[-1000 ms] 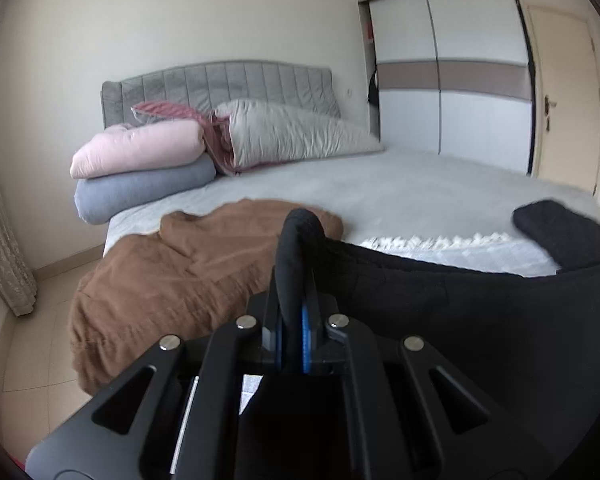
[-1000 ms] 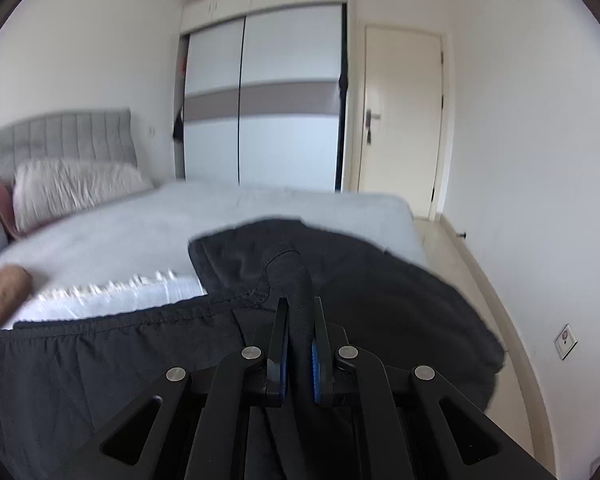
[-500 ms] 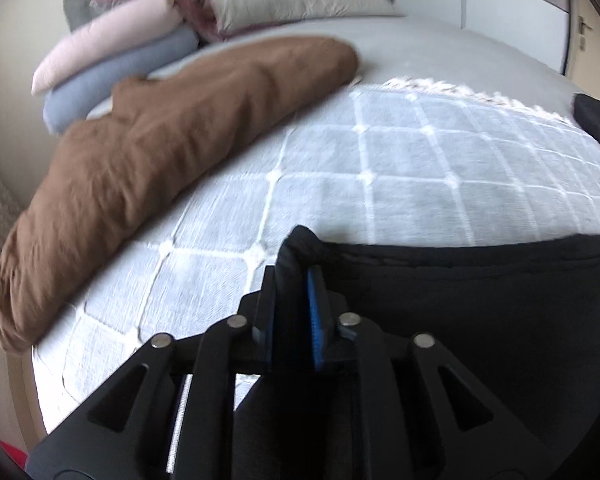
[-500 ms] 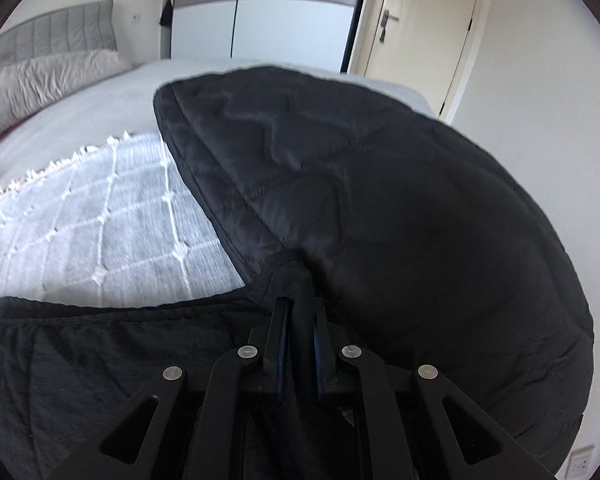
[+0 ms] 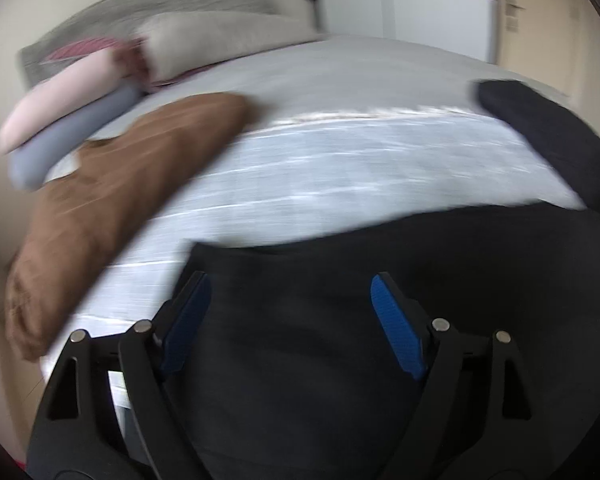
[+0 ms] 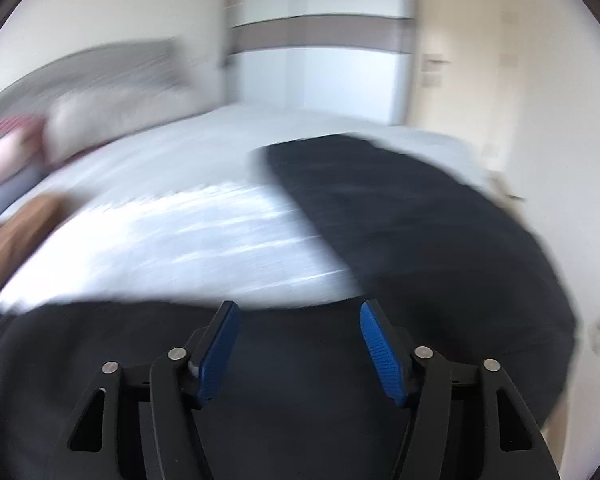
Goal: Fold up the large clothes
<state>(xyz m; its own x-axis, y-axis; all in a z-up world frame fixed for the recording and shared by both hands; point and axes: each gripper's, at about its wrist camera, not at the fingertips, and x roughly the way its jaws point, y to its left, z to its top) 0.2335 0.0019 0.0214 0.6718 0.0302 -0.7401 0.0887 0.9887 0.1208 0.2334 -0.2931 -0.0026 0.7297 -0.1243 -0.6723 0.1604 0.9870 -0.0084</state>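
A large black quilted garment (image 5: 420, 264) lies spread on the near part of the bed, its far part reaching up on the right (image 6: 420, 216). My left gripper (image 5: 288, 284) is open and empty just above the garment's near left part. My right gripper (image 6: 298, 312) is open and empty above the garment's near edge. Both views are motion-blurred.
A brown garment (image 5: 140, 168) lies along the bed's left side. A white checked blanket (image 5: 340, 168) covers the bed under the clothes. Pink and blue-grey rolled bedding (image 5: 68, 120) and a grey pillow (image 5: 220, 36) sit by the headboard. A wardrobe (image 6: 320, 40) and a door (image 6: 460, 60) stand behind.
Both grippers were shut on the black garment's edge and have opened, letting it drop onto the bed. Both cameras have tilted up and are moving.
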